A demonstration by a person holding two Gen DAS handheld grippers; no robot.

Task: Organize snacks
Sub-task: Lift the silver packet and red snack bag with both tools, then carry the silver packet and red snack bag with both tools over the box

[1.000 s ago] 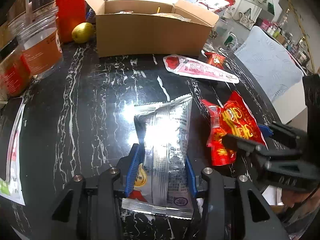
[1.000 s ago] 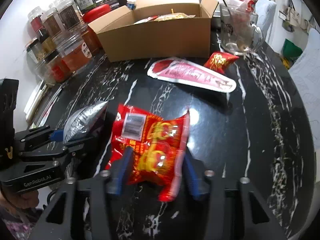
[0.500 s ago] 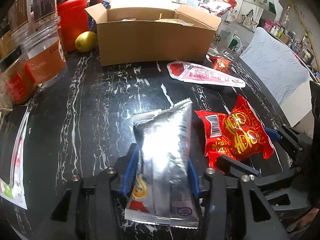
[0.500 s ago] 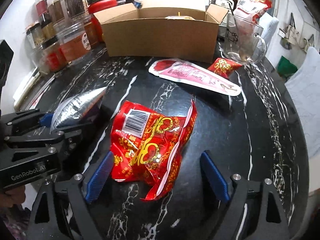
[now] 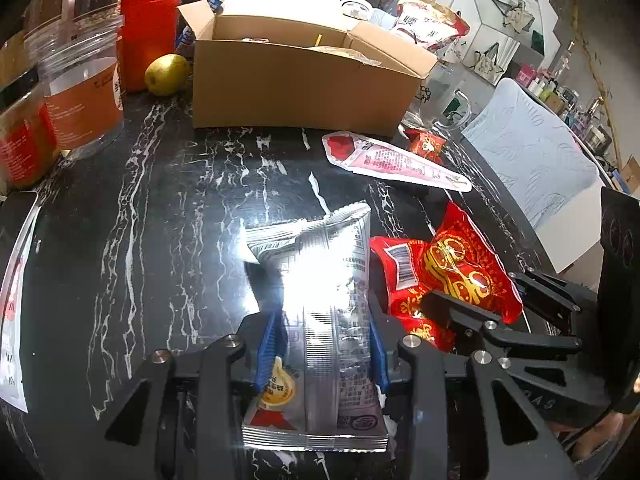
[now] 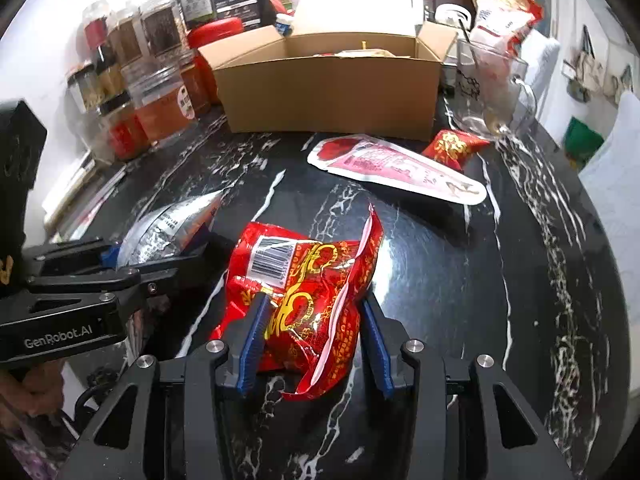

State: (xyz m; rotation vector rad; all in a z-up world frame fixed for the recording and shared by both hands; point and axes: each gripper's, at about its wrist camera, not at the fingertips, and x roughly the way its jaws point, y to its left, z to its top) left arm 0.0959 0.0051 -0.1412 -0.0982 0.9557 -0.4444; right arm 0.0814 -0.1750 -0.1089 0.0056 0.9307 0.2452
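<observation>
My left gripper point(image 5: 320, 344) is shut on a silver snack bag point(image 5: 316, 280), held just over the black marble table point(image 5: 160, 220). My right gripper point(image 6: 312, 332) is shut on a red snack bag point(image 6: 308, 276) with gold print; that bag also shows in the left wrist view point(image 5: 444, 268). The silver bag shows at the left of the right wrist view point(image 6: 168, 232). An open cardboard box point(image 6: 328, 88) with packets inside stands at the back of the table. A long pink-and-white pouch point(image 6: 396, 168) and a small red packet point(image 6: 456, 146) lie in front of the box.
Clear jars with orange and red labels point(image 6: 156, 108) and a red canister point(image 5: 148, 32) line the back left. A yellow-green fruit point(image 5: 166, 74) lies beside the box. A glass mug point(image 6: 492, 92) stands at the back right. A pale blue chair point(image 5: 532, 160) is beyond the table's right edge.
My right gripper opened wide around the red bag half a second ago and has now closed on it again. My left gripper kept its hold on the silver bag.
</observation>
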